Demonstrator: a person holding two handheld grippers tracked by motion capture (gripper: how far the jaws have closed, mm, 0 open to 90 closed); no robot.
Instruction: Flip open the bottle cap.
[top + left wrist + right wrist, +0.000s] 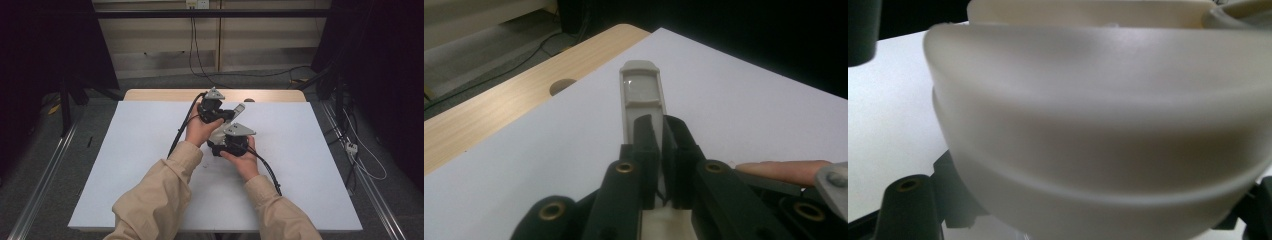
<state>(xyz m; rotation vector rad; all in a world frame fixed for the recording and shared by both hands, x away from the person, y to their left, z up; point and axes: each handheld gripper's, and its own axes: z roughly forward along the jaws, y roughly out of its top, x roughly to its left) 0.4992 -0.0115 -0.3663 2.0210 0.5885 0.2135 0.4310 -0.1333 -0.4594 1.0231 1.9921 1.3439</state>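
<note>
Since both grippers clamp one beige plastic piece — left gripper on its flat tab, right gripper on the rounded body — it hangs steady above the table.

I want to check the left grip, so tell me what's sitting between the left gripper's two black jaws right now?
A flat beige plastic piece stands between the jaws of the left gripper, which close on it, its rounded end jutting past them. The left gripper view shows this.
</note>
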